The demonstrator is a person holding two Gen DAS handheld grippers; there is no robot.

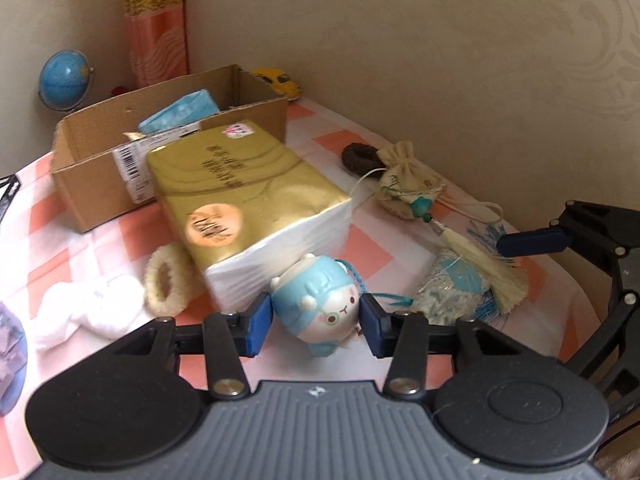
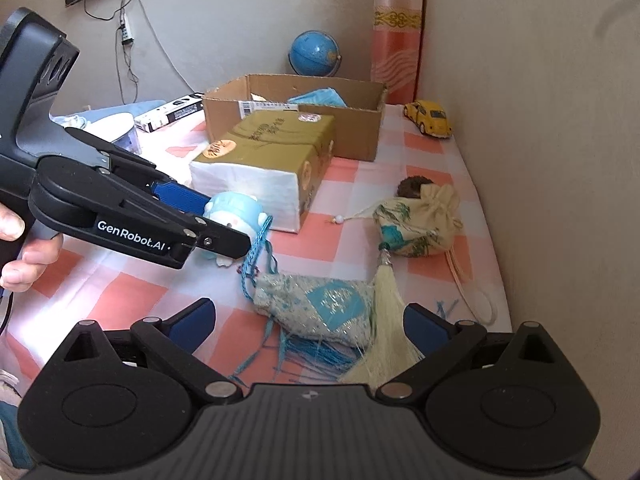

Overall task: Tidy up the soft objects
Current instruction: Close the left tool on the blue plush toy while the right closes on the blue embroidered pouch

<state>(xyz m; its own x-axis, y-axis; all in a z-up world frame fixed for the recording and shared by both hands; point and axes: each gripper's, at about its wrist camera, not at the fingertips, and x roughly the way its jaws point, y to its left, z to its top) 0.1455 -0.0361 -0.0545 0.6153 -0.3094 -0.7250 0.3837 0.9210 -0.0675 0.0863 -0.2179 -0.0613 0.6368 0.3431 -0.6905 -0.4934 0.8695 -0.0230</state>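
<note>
My left gripper [image 1: 316,322] has its blue pads against both sides of a small blue-and-white squishy animal toy [image 1: 324,304], which lies on the checked tablecloth; it also shows in the right wrist view [image 2: 236,216]. My right gripper [image 2: 308,326] is open wide, just above a silvery-blue sachet [image 2: 320,306] with blue tassels. A cream tassel [image 2: 384,320] lies across that sachet. A cream printed drawstring pouch [image 2: 416,224] sits further right. A cardboard box [image 1: 96,168] at the back holds a blue packet [image 1: 180,114].
A gold tissue pack [image 1: 248,196] lies in front of the box. A cream scrunchie [image 1: 166,282], white cloth [image 1: 88,312] and brown scrunchie [image 1: 360,156] lie around it. A yellow toy car [image 2: 428,118] and globe [image 2: 314,52] stand near the wall.
</note>
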